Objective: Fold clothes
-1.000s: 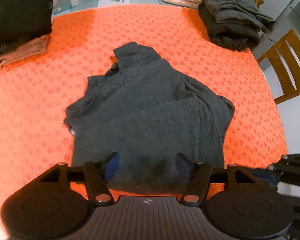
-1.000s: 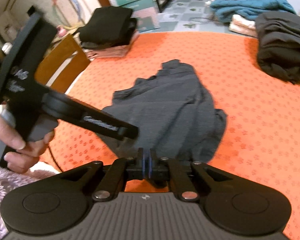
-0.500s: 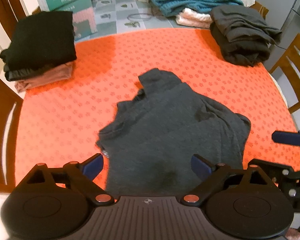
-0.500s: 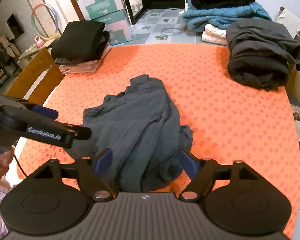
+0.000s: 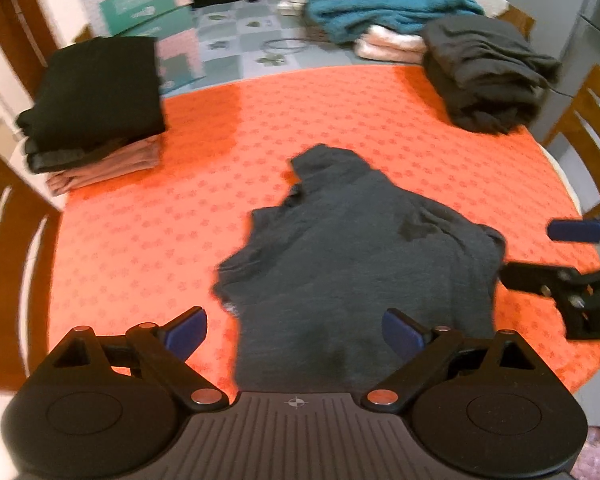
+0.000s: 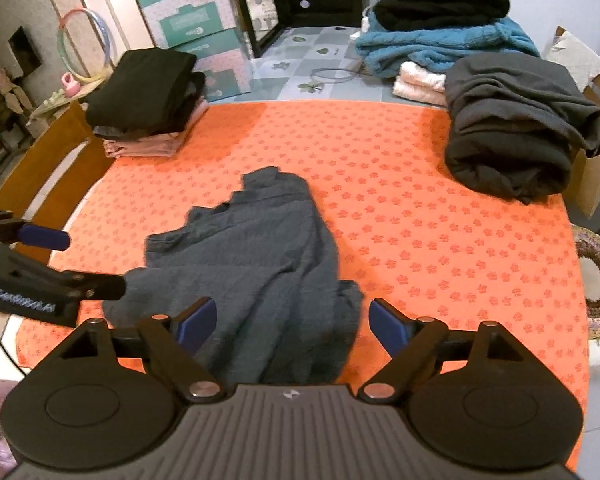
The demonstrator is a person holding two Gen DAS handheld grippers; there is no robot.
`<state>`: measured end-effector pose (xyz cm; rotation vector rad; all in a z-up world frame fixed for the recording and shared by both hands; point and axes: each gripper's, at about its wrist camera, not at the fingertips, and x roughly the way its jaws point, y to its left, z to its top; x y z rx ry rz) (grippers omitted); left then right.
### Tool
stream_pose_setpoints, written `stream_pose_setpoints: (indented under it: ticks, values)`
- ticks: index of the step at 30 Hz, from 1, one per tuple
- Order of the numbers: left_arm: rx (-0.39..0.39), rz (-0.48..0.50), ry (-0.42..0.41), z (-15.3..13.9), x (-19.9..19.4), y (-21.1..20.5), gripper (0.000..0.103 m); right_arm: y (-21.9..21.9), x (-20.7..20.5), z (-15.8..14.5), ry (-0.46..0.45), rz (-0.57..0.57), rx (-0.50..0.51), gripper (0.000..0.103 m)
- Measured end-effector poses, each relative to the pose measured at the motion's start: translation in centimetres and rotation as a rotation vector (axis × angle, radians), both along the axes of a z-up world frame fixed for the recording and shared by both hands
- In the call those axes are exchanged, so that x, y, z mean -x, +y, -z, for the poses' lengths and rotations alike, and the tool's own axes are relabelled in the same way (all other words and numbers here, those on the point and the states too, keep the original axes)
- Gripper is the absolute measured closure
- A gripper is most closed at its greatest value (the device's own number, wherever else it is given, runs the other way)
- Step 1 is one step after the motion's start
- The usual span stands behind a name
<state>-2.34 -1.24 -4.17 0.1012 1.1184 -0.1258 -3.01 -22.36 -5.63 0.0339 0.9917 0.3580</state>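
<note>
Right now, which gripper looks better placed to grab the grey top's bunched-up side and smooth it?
Probably the right gripper. It is open, and the grey top has its rumpled folds lying just ahead of it. The left gripper, also open, faces the flatter side.

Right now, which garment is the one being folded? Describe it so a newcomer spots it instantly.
Start at the orange tablecloth with the flower print. The garment is the dark grey-blue top lying rumpled in its middle, nearest both open tongs. Unlike the black-and-pink folded stack at the far left corner and the dark grey pile at the far right, it lies alone, spread out and not stacked.
</note>
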Motion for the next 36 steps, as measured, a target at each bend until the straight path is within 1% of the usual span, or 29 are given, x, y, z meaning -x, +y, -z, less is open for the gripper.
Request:
stream_pose_setpoints:
  ticks: [2,5,7,8,10,11,13,14,15,16,17,18,19,21,25,27,28,29,30,31,32,33,36]
  values:
    - [0.017,0.038,0.013,0.3,-0.2,-1.2,0.009,-0.7,0.0,0.1,-0.001,0.008,0.017,0.018]
    - [0.035,0.102,0.027,1.0,-0.4,-3.3,0.01,-1.8,-0.1,0.3,-0.002,0.021,0.044,0.019]
    - [0.036,0.136,0.036,1.7,-0.6,-4.6,0.016,-2.5,0.0,0.4,-0.001,0.028,0.059,0.021]
    - [0.031,0.149,0.041,2.1,-0.8,-5.2,0.017,-2.8,0.1,0.5,0.001,0.032,0.061,0.022]
    - [0.022,0.166,0.051,2.9,-1.2,-6.3,0.025,-3.5,0.3,0.6,0.009,0.039,0.062,0.024]
    - [0.017,0.167,0.061,3.3,-1.4,-6.6,0.027,-3.8,0.5,0.7,0.014,0.043,0.06,0.025]
    - [0.02,0.167,0.083,4.1,-1.7,-7.0,0.043,-4.3,0.8,0.9,0.026,0.047,0.048,0.027]
    - [0.023,0.167,0.093,4.4,-1.8,-7.1,0.046,-4.4,0.9,1.0,0.03,0.047,0.041,0.028]
    - [0.024,0.165,0.097,4.7,-1.8,-7.1,0.054,-4.6,1.0,1.0,0.036,0.045,0.031,0.029]
    - [0.025,0.164,0.1,5.0,-1.8,-7.1,0.065,-4.6,1.0,1.1,0.042,0.041,0.017,0.03]
    - [0.025,0.165,0.099,5.1,-1.7,-7.1,0.072,-4.6,1.1,1.2,0.048,0.035,0.001,0.031]
    - [0.026,0.161,0.095,5.0,-1.6,-7.0,0.086,-4.5,1.2,1.2,0.053,0.025,-0.015,0.031]
    - [0.028,0.158,0.092,5.0,-1.5,-6.9,0.092,-4.2,1.2,1.2,0.059,0.01,-0.036,0.031]
    - [0.036,0.147,0.069,4.5,-1.2,-6.4,0.097,-3.5,1.1,1.3,0.077,-0.036,-0.087,0.031]
    - [0.027,0.116,0.02,3.4,-0.7,-5.3,0.1,-1.3,1.1,1.8,0.115,-0.149,-0.168,0.032]
    - [0.031,0.096,0.008,2.9,-0.6,-4.5,0.1,0.3,0.8,2.4,0.135,-0.198,-0.17,0.039]
    - [0.028,0.09,0.004,2.8,-0.5,-4.3,0.1,1.1,0.6,2.9,0.15,-0.222,-0.163,0.051]
    - [0.025,0.084,0.0,2.6,-0.4,-4.0,0.1,1.8,0.4,3.5,0.168,-0.239,-0.154,0.067]
    - [0.02,0.076,-0.005,2.4,-0.3,-3.7,0.1,2.4,0.1,4.0,0.184,-0.247,-0.148,0.076]
    - [0.018,0.066,-0.009,2.2,-0.3,-3.3,0.101,2.8,-0.1,4.4,0.199,-0.253,-0.147,0.092]
    - [0.019,0.053,-0.014,2.0,-0.2,-2.9,0.101,3.1,-0.4,4.6,0.209,-0.256,-0.148,0.1]
    - [0.019,0.036,-0.02,1.7,0.0,-2.4,0.101,3.4,-0.7,4.5,0.203,-0.262,-0.145,0.1]
    - [0.027,-0.032,-0.045,0.4,0.1,-0.3,0.101,3.1,-1.1,2.6,0.125,-0.268,-0.108,0.1]
